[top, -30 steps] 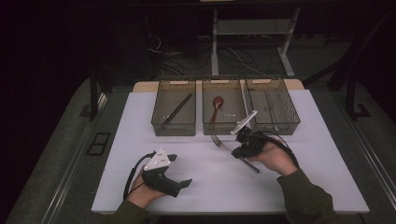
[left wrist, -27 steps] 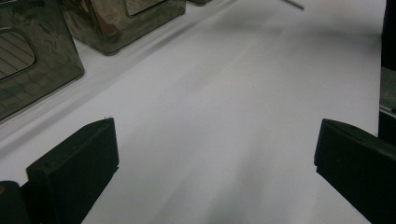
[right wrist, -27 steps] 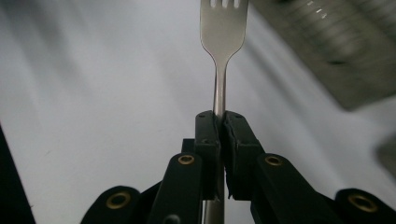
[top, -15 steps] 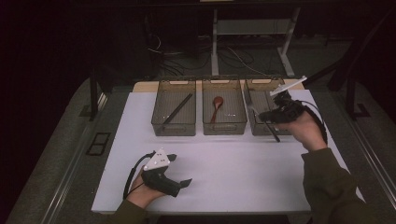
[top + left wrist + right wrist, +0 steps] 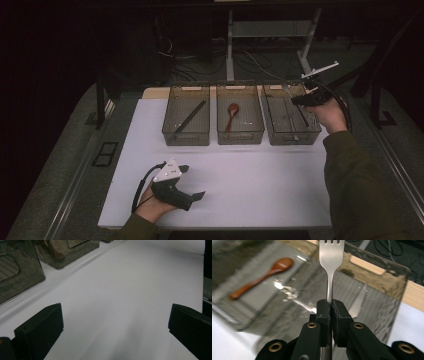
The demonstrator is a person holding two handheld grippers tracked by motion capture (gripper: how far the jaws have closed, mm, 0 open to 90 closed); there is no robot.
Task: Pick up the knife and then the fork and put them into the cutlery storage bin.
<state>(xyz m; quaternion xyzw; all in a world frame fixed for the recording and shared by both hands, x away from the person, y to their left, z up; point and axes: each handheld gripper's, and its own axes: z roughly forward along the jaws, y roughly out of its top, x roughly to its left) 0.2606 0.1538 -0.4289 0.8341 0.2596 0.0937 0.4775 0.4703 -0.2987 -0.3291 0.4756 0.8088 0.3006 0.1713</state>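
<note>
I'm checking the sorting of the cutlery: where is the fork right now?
The fork is clamped in the right gripper, held above the right-hand bin at the table's far right; the wooden spoon lies in the neighbouring middle bin.

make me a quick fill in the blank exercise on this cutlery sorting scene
1. The right gripper is shut on a metal ____.
2. The wooden spoon lies in the ____ of the three bins.
3. The left gripper has its jaws ____ above the white table.
4. The right gripper is over the ____ bin.

Missing words: fork; middle; open; right
</note>
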